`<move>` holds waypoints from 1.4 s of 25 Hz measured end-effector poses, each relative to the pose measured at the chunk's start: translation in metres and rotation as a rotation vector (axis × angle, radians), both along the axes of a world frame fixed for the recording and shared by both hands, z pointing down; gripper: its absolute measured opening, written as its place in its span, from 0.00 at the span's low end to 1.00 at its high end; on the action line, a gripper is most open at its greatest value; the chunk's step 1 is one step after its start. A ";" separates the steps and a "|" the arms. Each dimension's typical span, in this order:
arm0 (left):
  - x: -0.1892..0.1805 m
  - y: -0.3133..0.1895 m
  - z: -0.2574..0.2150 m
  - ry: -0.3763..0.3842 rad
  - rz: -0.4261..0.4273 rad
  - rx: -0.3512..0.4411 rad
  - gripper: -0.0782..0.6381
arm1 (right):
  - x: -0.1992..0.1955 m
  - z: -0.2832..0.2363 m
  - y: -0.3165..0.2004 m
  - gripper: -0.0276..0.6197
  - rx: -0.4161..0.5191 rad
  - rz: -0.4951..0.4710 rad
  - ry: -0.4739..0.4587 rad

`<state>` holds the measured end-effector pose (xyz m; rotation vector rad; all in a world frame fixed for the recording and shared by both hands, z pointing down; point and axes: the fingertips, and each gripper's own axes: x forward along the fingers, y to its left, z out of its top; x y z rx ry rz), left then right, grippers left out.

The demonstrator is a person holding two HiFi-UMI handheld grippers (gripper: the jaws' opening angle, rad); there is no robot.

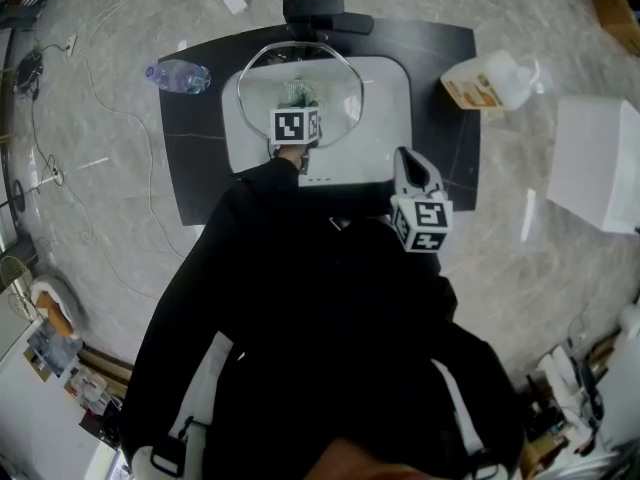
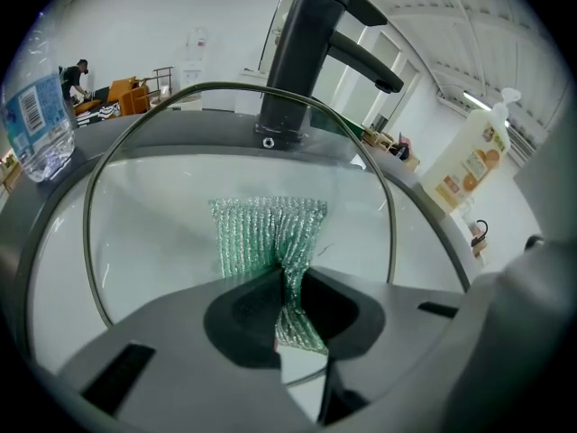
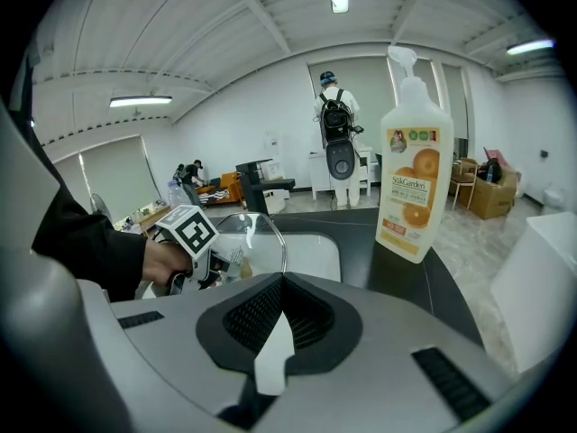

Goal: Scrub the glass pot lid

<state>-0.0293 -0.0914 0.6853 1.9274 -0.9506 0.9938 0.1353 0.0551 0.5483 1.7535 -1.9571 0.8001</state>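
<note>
Over sink (image 1: 385, 118), left claw (image 2: 290, 291) clamps scourer (image 2: 266, 233) at lid (image 2: 153, 233) (faucet (image 2: 302, 61) behind), right claw (image 3: 281, 309) closed.

Glass pot lid (image 2: 153, 206): round, clear, with a metal rim. It stands tilted on its edge in the white sink (image 1: 390, 118), just in front of the black faucet (image 2: 306, 61).

Scrubber (image 2: 266, 228): green glittering mesh, pinched between the jaws of the left gripper (image 2: 288, 300), fanned out against the lid's face.

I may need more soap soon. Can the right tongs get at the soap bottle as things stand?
Probably yes: the right tongs are shut on nothing, and the soap bottle stands upright on the counter ahead, nothing between them.
</note>
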 end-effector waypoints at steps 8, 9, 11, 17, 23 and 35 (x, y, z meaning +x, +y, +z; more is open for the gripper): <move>0.017 0.006 0.000 0.013 0.034 -0.012 0.19 | 0.004 0.000 0.003 0.05 -0.003 0.015 0.001; 0.020 0.007 0.000 0.016 0.039 -0.014 0.19 | 0.005 -0.001 0.004 0.05 -0.003 0.018 0.002; 0.026 0.009 0.000 0.021 0.054 -0.016 0.19 | 0.007 -0.001 0.006 0.05 -0.003 0.023 0.003; 0.038 0.011 0.000 0.025 0.079 -0.010 0.19 | 0.006 -0.005 0.005 0.05 0.000 0.030 -0.010; 0.048 0.014 -0.002 0.038 0.090 -0.017 0.19 | 0.011 -0.001 0.008 0.05 -0.003 0.034 0.001; 0.075 0.023 -0.009 0.078 0.129 -0.015 0.19 | 0.015 -0.004 0.011 0.05 0.005 0.049 -0.003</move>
